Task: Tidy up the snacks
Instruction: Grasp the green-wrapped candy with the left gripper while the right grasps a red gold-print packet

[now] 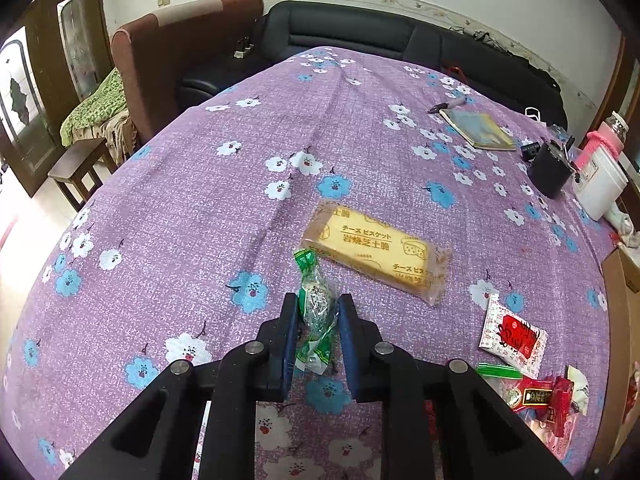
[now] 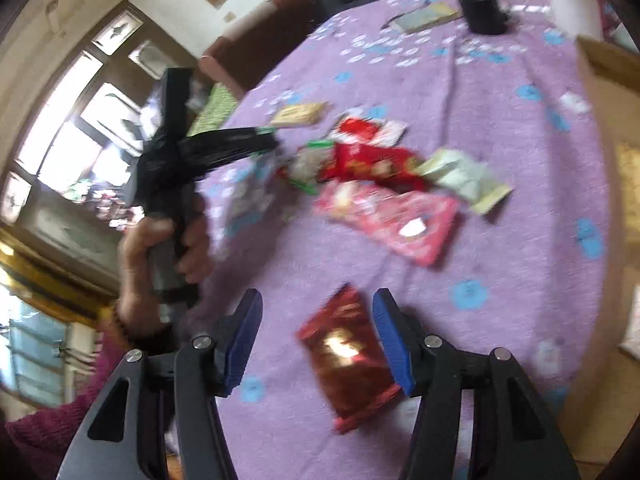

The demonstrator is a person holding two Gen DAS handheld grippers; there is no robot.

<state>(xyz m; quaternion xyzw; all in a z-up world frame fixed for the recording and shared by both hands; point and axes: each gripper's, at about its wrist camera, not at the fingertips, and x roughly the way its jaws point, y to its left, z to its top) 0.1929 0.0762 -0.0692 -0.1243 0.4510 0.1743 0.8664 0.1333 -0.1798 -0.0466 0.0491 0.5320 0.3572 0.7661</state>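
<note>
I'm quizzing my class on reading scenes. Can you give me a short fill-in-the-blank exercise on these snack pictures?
1. The left gripper has its fingers shut on a snack in a ____ and clear wrapper.
2. The tablecloth is ____ with white and blue flowers.
3. The dark red packet lies between the fingers of the ____ gripper, untouched.
4. The yellow biscuit pack lies flat on the ____.

Missing words: green; purple; right; tablecloth

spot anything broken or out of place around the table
Yes: the door glass at far left has a jagged hole. On the table, the snacks lie in a loose heap, not sorted.
</note>
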